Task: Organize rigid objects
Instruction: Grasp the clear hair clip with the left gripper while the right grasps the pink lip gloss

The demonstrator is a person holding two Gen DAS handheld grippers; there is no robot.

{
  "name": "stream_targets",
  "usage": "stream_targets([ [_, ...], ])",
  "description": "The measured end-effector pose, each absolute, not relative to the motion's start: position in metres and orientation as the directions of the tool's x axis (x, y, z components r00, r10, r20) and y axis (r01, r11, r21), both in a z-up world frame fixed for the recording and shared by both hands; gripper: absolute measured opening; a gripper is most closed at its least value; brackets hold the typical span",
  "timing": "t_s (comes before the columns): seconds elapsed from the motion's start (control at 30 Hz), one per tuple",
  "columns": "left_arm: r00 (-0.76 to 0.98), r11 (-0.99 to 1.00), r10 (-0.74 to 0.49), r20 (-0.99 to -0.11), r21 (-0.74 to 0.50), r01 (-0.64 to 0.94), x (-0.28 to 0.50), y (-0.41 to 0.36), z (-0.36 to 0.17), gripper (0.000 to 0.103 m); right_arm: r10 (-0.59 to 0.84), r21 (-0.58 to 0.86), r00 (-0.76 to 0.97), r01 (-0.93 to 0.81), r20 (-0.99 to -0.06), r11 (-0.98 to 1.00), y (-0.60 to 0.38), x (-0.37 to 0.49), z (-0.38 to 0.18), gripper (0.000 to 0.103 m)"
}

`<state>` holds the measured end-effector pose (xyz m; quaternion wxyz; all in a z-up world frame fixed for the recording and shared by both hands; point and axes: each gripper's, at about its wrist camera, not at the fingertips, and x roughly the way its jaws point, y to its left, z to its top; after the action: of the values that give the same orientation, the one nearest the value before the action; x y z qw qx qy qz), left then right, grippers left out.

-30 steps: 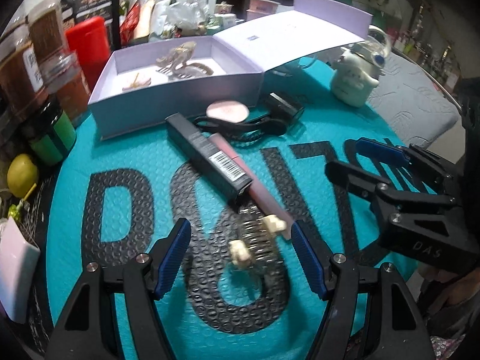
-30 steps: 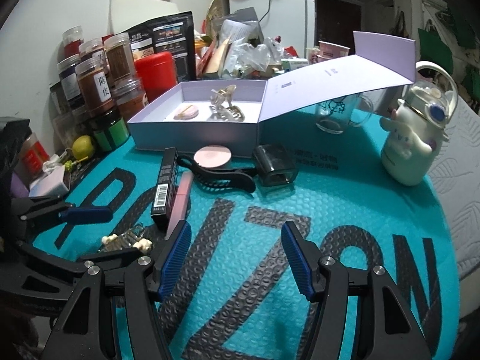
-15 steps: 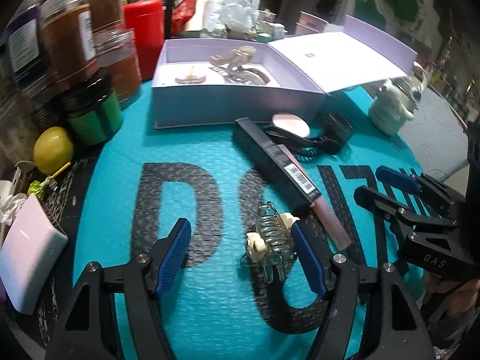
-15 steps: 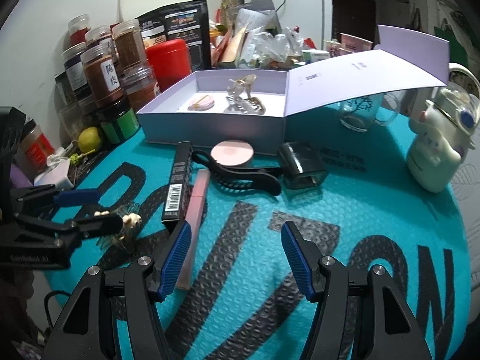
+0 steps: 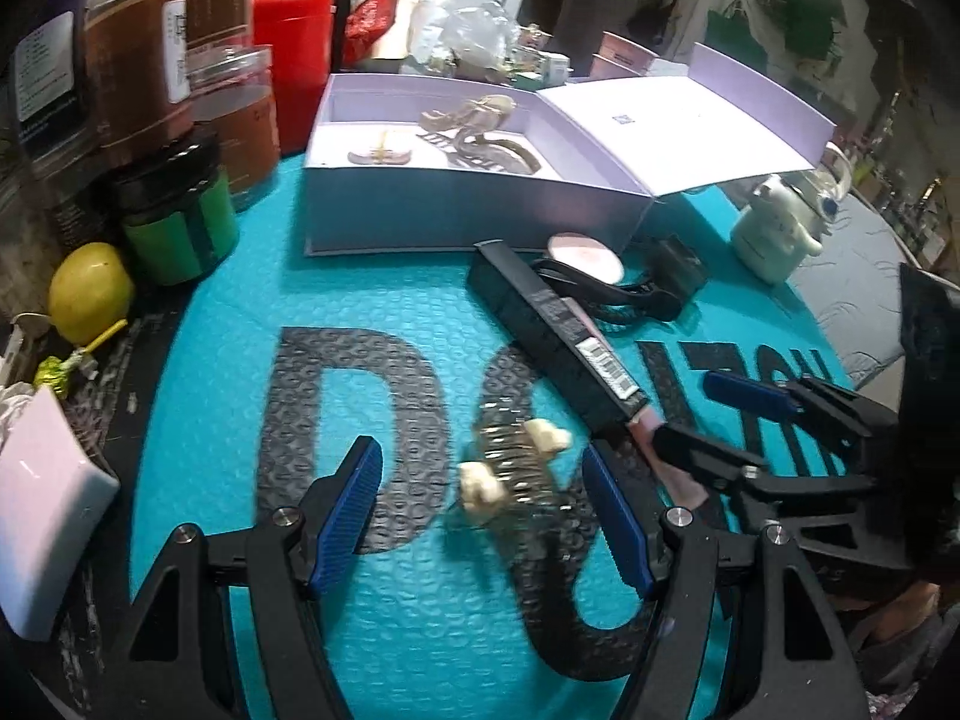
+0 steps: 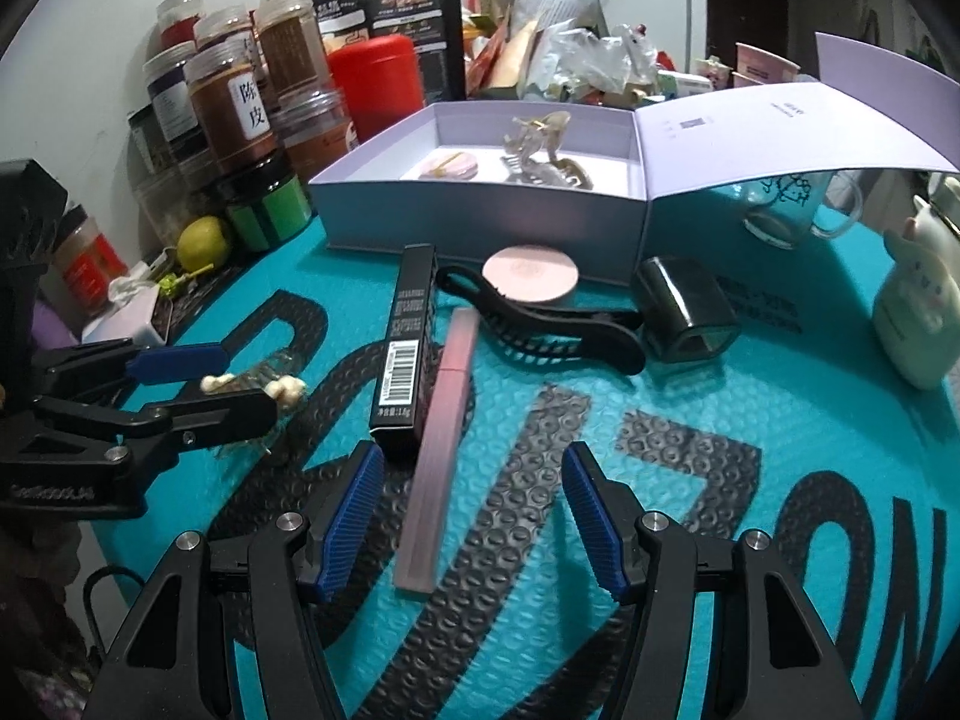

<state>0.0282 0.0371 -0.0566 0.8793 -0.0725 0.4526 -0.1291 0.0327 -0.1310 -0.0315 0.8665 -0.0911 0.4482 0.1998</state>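
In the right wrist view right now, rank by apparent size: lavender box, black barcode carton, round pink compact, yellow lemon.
1. Open lavender cardboard box
2. Long black barcode carton
3. Round pink compact
4. Yellow lemon, unsure against the compact: it looks only slightly smaller and sits farther back.

A teal bubble mat (image 6: pixel 690 540) carries an open lilac box (image 6: pixel 480 222) at twelve o'clock, a black carton (image 6: pixel 405 354), a pink tube (image 6: pixel 444 444) and a hair clip (image 5: pixel 516 468) at nine.

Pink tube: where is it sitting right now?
In the right wrist view the pink tube lies on the teal mat, flat alongside the black barcode box, its near end between the right gripper's open jaws.
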Motion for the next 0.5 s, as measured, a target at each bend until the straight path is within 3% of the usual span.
stream_targets([
  [0.23,0.527,0.953,-0.303,-0.794,-0.236,0.191,0.030,0.024,-0.063,0.069,0.243,-0.020,0.499,-0.464,-0.832,0.886,-0.121,0.030,-0.045,0.041],
  [0.3,0.522,0.951,-0.308,-0.796,-0.246,0.186,0.031,0.024,-0.066,0.069,0.235,-0.047,0.507,-0.482,-0.829,0.875,-0.116,0.028,-0.046,0.021],
  [0.37,0.521,0.952,-0.306,-0.797,-0.250,0.176,0.032,0.024,-0.068,0.066,0.231,-0.058,0.510,-0.488,-0.829,0.871,-0.112,0.028,-0.047,0.016],
  [0.43,0.531,0.959,-0.285,-0.798,-0.232,0.166,0.033,0.023,-0.069,0.045,0.221,-0.077,0.517,-0.493,-0.827,0.867,-0.110,0.027,-0.047,0.016],
  [0.5,0.534,0.961,-0.276,-0.799,-0.228,0.155,0.034,0.024,-0.069,0.034,0.226,-0.066,0.513,-0.490,-0.828,0.869,-0.112,0.028,-0.046,0.016],
])
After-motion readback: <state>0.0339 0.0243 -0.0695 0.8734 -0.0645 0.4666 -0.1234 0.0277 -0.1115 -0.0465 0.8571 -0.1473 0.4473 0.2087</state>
